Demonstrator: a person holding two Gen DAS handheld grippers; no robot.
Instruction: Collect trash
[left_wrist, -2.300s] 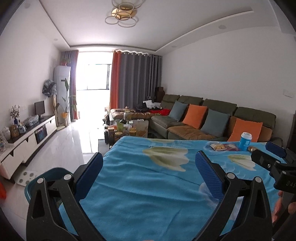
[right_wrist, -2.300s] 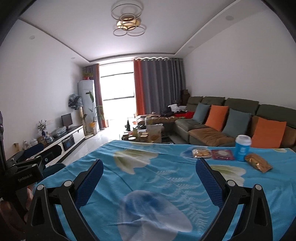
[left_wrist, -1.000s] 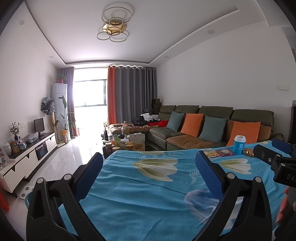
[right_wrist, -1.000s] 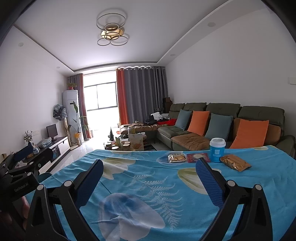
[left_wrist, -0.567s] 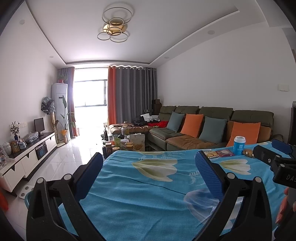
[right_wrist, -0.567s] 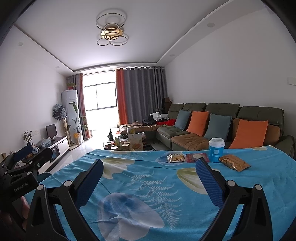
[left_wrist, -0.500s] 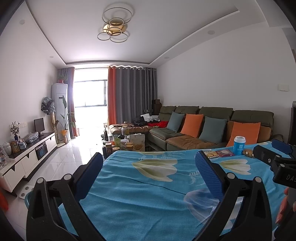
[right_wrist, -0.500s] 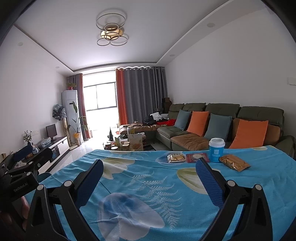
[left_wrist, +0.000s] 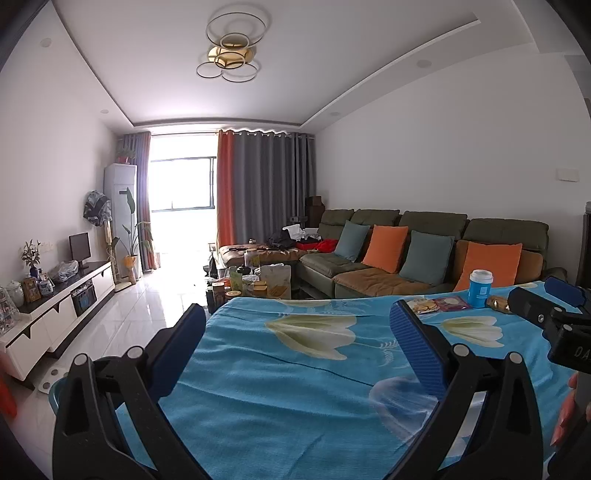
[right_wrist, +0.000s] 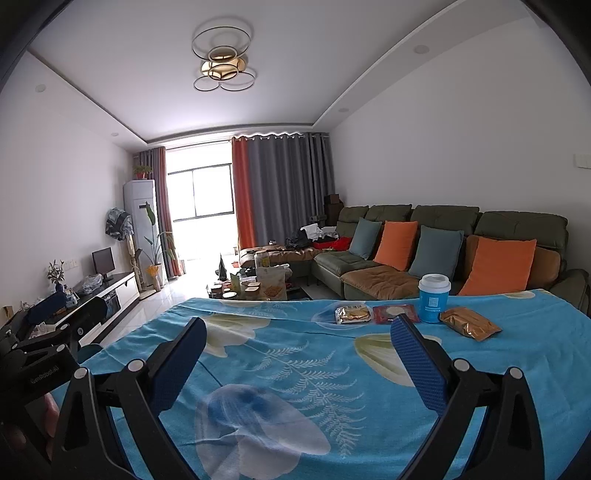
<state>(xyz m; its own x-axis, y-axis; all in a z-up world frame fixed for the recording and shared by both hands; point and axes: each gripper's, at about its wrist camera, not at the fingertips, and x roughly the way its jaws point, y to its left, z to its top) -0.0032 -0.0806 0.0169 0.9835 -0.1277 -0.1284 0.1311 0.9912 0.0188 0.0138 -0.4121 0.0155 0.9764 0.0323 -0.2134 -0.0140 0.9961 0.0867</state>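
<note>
A blue paper cup with a white lid (right_wrist: 433, 297) stands at the far side of a table under a blue flowered cloth (right_wrist: 295, 369). Beside it lie a gold snack packet (right_wrist: 469, 324), a red packet (right_wrist: 395, 313) and a cracker packet (right_wrist: 352, 314). The cup (left_wrist: 479, 288) and packets also show far right in the left wrist view. My right gripper (right_wrist: 297, 354) is open and empty, hovering over the near table, well short of the trash. My left gripper (left_wrist: 295, 339) is open and empty over the table's left part.
A green sofa with orange and teal cushions (right_wrist: 436, 251) stands behind the table. A cluttered coffee table (right_wrist: 258, 284) sits beyond the far edge. A white TV cabinet (left_wrist: 55, 314) lines the left wall. A teal tub (left_wrist: 59, 391) sits on the floor at the left.
Since 2.3 s ago both grippers tilted up and shifted, so the cup and packets sit lower and more centred. In the last second nothing has visibly moved.
</note>
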